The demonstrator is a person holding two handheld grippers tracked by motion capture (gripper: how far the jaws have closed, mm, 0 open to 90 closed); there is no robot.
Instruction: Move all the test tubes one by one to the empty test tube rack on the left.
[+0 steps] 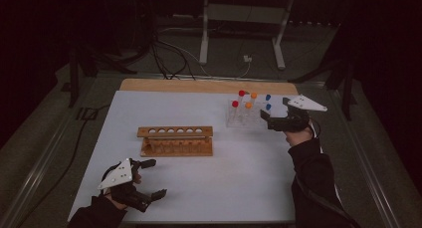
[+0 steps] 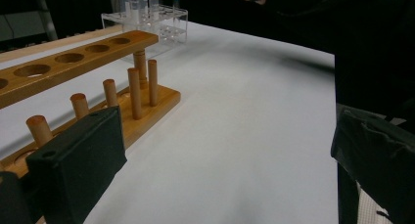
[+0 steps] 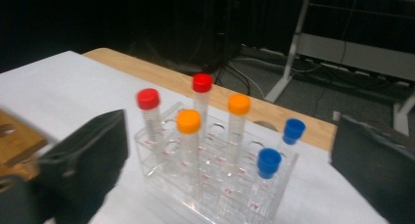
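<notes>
Nearest the high camera, the left gripper [image 1: 152, 179] is hovering over the near-left part of the white table [image 1: 249, 188], its two black jaws spread wide apart and holding nothing. Just ahead of those jaws, the wooden test-tube rack [image 1: 175, 140] is sitting with its row of holes unfilled; in the left gripper view its pegs and top board are standing right beside the left jaw, not touching it. Well beyond that rack, on the far right, the clear plastic rack [image 1: 242, 117] is standing.

Over there the right gripper [image 1: 265, 119] is being held level by a hand in a black sleeve [image 1: 313, 173], its jaws pointing at the clear plastic rack from that rack's right side. From its own camera the jaws are gaping, released, one on each side of the tubes, with nothing gripped between them. Six capped tubes are standing upright in the clear rack: two red-capped tubes [image 3: 148, 99], two orange-capped tubes [image 3: 189, 122] and two blue-capped tubes [image 3: 269, 163]. The blue pair is sitting closest to the right jaw, the red pair closest to the left jaw.
</notes>
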